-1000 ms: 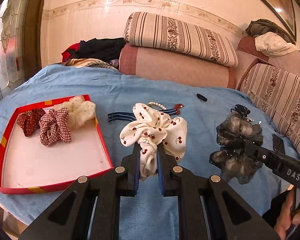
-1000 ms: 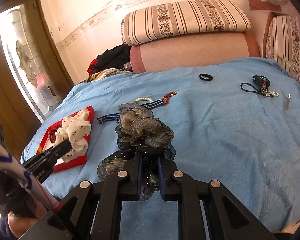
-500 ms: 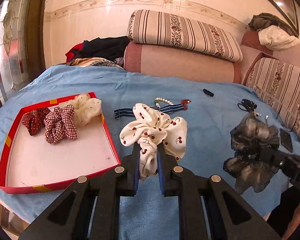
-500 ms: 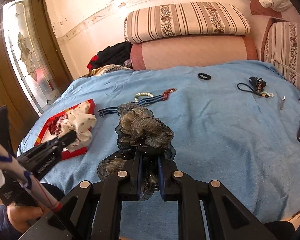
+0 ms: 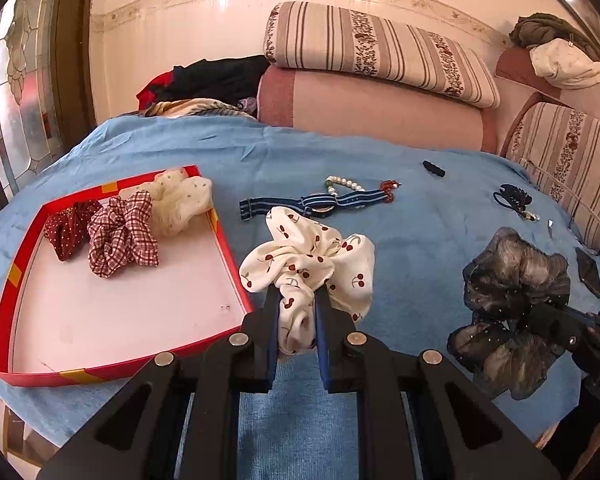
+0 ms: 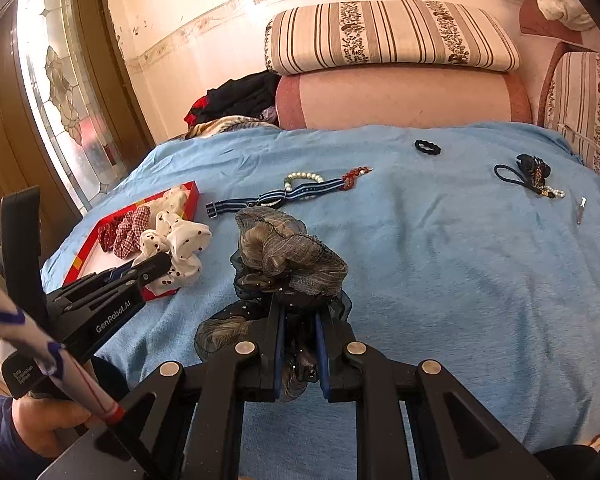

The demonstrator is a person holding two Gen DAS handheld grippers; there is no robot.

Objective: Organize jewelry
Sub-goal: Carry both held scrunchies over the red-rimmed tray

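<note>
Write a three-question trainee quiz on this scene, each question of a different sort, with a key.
1. True or false: the left gripper is shut on the cherry-print scrunchie.
2. How many scrunchies lie in the red tray? A) one B) three C) five
3. Fill in: the right gripper holds the ____ scrunchie.

Key
1. True.
2. B: the dark red dotted scrunchie, the checked scrunchie and the cream scrunchie.
3. Dark grey gauzy.
</note>
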